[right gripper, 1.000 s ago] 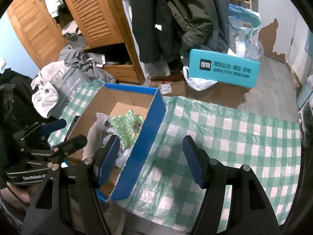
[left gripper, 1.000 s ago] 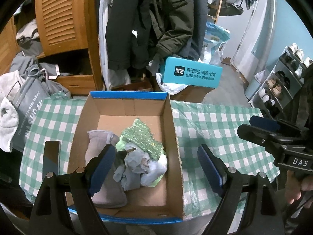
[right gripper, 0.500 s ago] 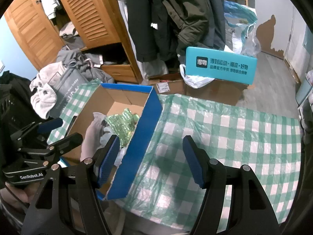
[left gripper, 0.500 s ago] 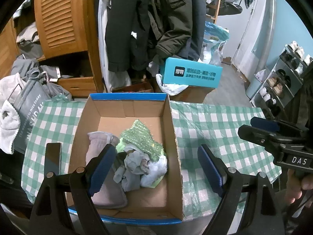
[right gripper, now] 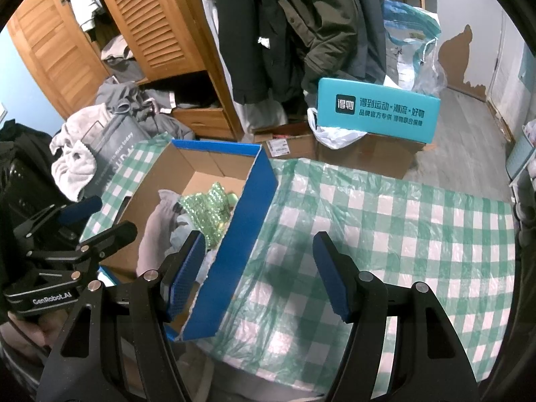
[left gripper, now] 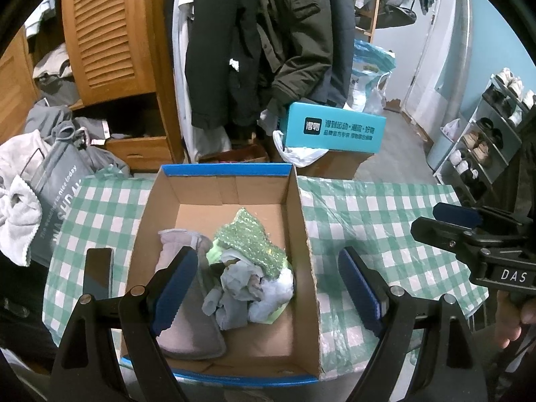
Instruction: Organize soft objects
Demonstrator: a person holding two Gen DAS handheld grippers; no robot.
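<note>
Box [left gripper: 303, 234] is open at the top; access from above is unobstructed. Inside, a pile of soft cloths [left gripper: 241, 278] fills the near-left and middle floor; the far floor strip and the near-right corner are bare cardboard. The box's right wall [right gripper: 248, 234] stands between the interior and the checked surface [right gripper: 402, 251], whose right half is bare. A dark phone [left gripper: 97, 274] lies just left of the box. Left tool [left gripper: 264, 288], jaws wide, spans the box's right wall. Right tool [right gripper: 258, 278], also wide, straddles the same wall.
</note>
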